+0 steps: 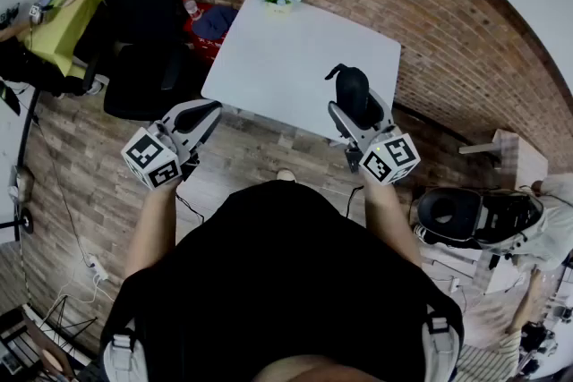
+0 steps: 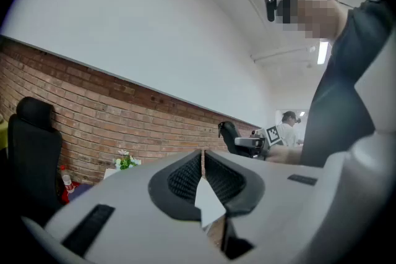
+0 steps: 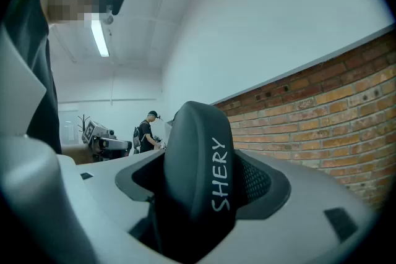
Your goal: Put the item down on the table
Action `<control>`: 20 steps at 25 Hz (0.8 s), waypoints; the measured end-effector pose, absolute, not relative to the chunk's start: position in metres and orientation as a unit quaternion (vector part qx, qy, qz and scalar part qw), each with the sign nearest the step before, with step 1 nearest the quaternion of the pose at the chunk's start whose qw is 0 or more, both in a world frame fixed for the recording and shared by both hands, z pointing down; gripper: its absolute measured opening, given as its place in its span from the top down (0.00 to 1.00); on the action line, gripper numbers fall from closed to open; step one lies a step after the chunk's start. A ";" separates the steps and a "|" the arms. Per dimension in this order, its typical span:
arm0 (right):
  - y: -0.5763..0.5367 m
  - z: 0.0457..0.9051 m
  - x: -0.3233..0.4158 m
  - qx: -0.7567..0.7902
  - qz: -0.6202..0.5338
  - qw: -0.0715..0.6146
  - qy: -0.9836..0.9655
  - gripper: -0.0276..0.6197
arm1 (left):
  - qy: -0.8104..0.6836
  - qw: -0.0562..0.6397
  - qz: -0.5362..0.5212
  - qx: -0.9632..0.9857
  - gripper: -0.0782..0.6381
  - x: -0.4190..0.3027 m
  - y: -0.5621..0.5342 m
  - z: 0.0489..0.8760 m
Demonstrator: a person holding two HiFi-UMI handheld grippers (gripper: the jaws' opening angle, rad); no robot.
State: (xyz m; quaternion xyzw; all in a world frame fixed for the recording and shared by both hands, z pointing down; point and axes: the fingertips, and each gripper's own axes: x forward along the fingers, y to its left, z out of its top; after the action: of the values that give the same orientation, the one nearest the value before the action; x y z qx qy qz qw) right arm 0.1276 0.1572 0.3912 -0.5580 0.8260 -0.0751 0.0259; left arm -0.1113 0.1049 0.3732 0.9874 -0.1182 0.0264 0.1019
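Between right tongs (image 3: pixel 202 187), rounded black item (image 3: pixel 193 144)

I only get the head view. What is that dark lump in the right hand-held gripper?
Observer: The right gripper view shows a dark rounded item with SHERY printed on it in white, clamped in the right hand-held gripper.
Visitor: And the left one, is it holding anything?
Observer: No. In the left gripper view, the left hand-held gripper has its jaws pressed together with nothing between them.
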 end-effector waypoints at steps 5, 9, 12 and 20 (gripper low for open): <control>0.167 0.390 0.117 -0.560 -0.076 0.027 0.824 0.42 | -0.116 0.103 0.027 0.988 0.86 -0.123 0.115 0.373; 0.168 0.394 0.112 -0.561 -0.082 0.030 0.823 0.42 | -0.115 0.106 0.030 0.987 0.86 -0.131 0.117 0.376; 0.169 0.393 0.108 -0.561 -0.080 0.030 0.824 0.41 | -0.116 0.106 0.030 0.987 0.86 -0.136 0.118 0.375; 0.164 0.392 0.092 -0.566 -0.079 0.033 0.820 0.42 | -0.116 0.109 0.032 0.987 0.86 -0.156 0.117 0.377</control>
State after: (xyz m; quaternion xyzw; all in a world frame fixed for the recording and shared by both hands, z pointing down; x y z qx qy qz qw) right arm 0.0925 0.1645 0.3918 -0.5664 0.8196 -0.0791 0.0328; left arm -0.1559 0.1167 0.3768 0.9868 -0.1161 0.0322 0.1086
